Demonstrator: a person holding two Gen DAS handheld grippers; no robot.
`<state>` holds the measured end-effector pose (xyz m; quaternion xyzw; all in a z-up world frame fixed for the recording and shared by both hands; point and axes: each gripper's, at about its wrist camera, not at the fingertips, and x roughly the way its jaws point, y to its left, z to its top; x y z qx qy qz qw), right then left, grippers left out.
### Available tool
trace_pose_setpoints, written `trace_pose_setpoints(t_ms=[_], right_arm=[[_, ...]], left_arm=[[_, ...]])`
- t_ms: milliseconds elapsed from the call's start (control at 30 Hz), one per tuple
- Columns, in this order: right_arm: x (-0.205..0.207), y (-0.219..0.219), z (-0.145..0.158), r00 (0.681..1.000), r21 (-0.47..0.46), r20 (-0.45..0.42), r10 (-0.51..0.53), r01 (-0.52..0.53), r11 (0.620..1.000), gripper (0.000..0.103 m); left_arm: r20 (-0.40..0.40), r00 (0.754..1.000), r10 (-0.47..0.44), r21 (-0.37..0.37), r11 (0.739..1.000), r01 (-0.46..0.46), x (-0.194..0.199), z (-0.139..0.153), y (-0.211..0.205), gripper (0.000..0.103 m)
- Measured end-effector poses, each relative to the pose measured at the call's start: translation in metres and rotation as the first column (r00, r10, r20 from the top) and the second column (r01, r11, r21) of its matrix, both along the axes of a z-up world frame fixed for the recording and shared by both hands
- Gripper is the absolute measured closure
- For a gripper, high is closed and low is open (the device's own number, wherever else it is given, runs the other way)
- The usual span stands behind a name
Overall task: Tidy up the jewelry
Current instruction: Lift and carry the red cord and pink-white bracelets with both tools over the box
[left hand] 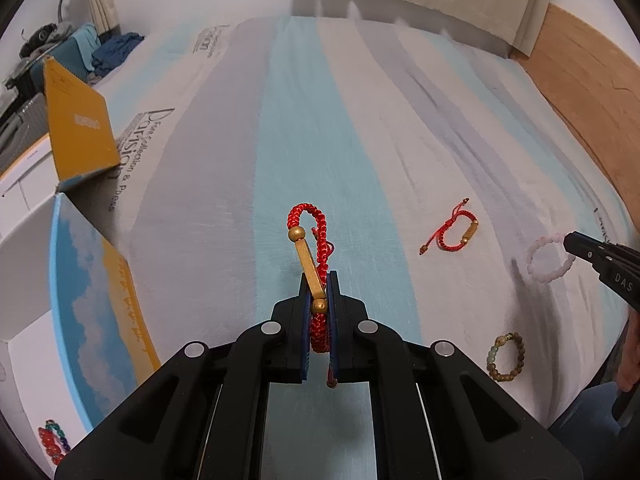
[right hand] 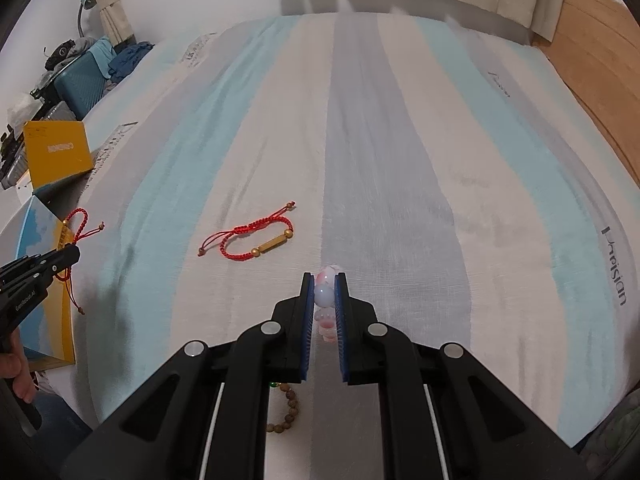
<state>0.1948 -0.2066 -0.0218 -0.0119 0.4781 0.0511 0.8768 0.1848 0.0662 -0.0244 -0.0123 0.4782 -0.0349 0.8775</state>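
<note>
My left gripper (left hand: 319, 280) is shut on a thick red braided bracelet (left hand: 310, 236) with a gold bar, holding it upright above the striped bed sheet. In the right wrist view the same bracelet (right hand: 70, 226) shows in the left gripper (right hand: 74, 254) by the box. My right gripper (right hand: 324, 280) is shut on a pale pink bead bracelet (right hand: 324, 298); it also shows in the left wrist view (left hand: 546, 258) at the right gripper's tip (left hand: 572, 242). A thin red cord bracelet (left hand: 454, 232) (right hand: 256, 238) and a brown bead bracelet (left hand: 506, 358) (right hand: 286, 410) lie on the sheet.
An open box with a blue-and-yellow rim (left hand: 92, 300) sits at the left, with several coloured bead bracelets (left hand: 52, 438) on its white floor. Its yellow lid (left hand: 78, 128) stands up behind. Luggage and clothes (right hand: 80, 72) lie beyond the bed's left edge; a wooden headboard (right hand: 600, 40) is right.
</note>
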Motion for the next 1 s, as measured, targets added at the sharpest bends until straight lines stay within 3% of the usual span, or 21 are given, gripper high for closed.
trace_pose_setpoints(t_ms=[1000], right_arm=[[-0.037, 0.036, 0.053, 0.995, 0.001, 0.076, 0.064, -0.064, 0.998, 0.094]], left_arm=[[0.057, 0.998, 0.026, 0.014, 1.000, -0.027, -0.046, 0.055, 0.028, 0.097]])
